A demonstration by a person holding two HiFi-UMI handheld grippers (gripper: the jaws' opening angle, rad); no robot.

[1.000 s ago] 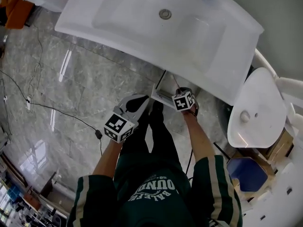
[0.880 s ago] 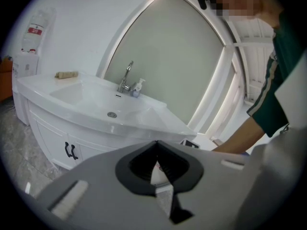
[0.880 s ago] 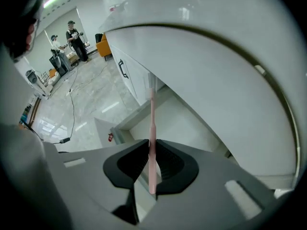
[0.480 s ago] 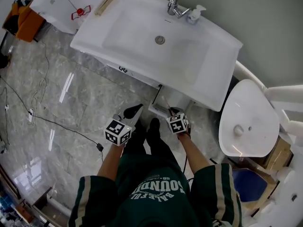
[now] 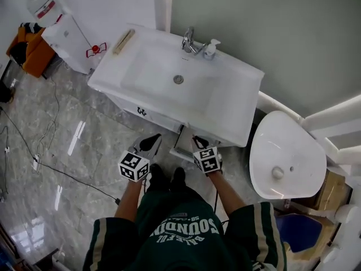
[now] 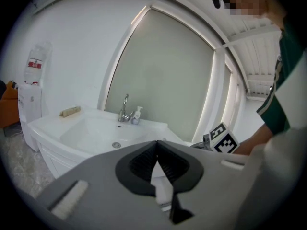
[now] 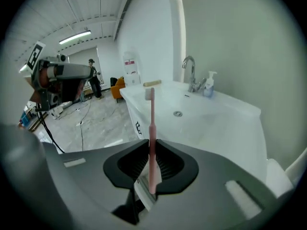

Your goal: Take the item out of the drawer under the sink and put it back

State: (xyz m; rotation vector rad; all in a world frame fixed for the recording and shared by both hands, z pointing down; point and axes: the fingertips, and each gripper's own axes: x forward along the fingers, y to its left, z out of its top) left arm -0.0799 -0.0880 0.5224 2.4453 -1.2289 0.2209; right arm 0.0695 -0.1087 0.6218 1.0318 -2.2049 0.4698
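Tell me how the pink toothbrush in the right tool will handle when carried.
The pink toothbrush is probably light, a thin plastic stick. Pinched low on its handle by the right tool, its long free end may flex or pivot if bumped. The smooth, narrow handle could slip in the grip.

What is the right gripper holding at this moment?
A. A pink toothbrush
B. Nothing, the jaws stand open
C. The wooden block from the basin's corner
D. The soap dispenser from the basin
A: in the right gripper view, the right gripper has its jaws closed on the handle of a pink toothbrush, whose head sticks out past the tips.
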